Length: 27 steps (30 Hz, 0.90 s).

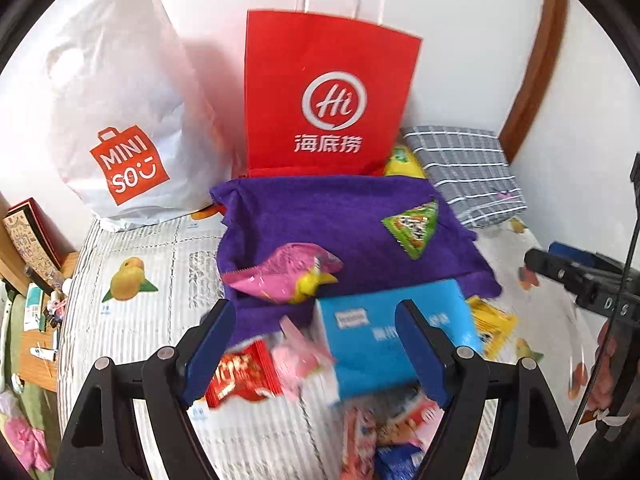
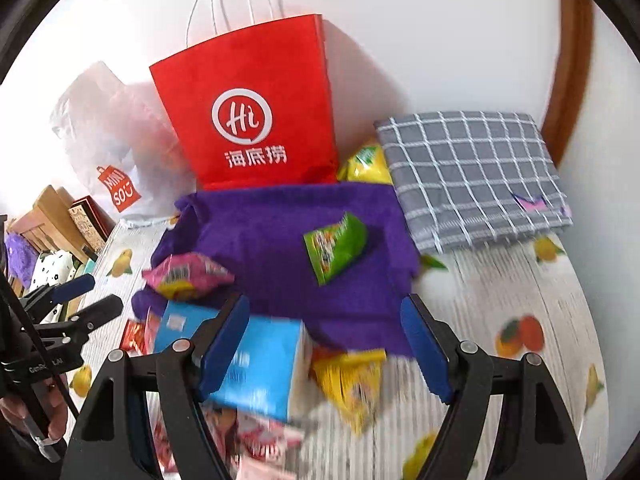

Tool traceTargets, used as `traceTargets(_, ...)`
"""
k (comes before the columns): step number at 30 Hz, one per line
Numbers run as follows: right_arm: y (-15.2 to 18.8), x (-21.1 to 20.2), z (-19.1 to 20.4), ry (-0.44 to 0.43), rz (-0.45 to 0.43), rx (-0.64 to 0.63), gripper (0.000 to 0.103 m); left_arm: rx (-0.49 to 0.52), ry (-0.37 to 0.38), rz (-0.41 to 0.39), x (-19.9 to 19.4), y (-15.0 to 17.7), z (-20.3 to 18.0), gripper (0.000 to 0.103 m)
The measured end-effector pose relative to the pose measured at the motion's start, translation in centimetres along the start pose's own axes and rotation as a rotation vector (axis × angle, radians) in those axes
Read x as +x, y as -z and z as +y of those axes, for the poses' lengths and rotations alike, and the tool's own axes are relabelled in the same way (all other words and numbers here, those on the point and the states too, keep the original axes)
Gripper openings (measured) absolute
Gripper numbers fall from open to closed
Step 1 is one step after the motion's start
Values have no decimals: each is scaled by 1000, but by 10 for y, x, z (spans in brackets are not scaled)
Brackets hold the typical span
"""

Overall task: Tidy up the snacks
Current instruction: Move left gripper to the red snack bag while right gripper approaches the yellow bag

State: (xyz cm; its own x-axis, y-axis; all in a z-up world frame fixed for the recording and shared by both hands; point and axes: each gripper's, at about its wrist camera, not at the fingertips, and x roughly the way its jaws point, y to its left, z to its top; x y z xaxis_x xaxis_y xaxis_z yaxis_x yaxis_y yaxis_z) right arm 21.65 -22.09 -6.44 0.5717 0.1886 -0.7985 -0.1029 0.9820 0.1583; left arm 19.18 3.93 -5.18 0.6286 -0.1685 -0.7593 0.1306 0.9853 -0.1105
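Snack packets lie on a purple towel spread on the bed: a green triangular packet and a pink one. In front of the towel a blue box rests on a heap with a red packet and a yellow packet. My left gripper hangs open above the heap, gripping nothing. My right gripper is open too, over the towel's near edge beside the box.
A red paper bag and a white plastic bag stand against the wall. A folded grey checked cloth lies right, a yellow-green pack beside it. A cluttered bedside table sits left.
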Motion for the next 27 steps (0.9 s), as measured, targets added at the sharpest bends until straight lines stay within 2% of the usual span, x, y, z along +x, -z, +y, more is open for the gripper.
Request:
traceTargets(5, 39, -30, -6, 21, -31, 26, 77, 1, -23, -77, -29, 25, -7, 80)
traceTargets(8, 60, -37, -8, 32, -33, 38, 77, -9, -3, -50, -35, 39, -6, 80)
traceTargets(12, 83, -40, -12, 39, -18, 44, 77, -2, -24, -41, -45, 56, -4, 80)
traceTargets(16, 96, -40, -19, 54, -33, 56, 77, 17, -65, -32, -52, 68, -3, 80)
traceTargets(22, 110, -28, -28, 55, -23, 62, 77, -20, -71, -39, -57, 82, 4, 80)
traceTargets(27, 113, -7, -27, 27, -6, 51, 77, -47, -115, -13, -48, 85, 14, 81)
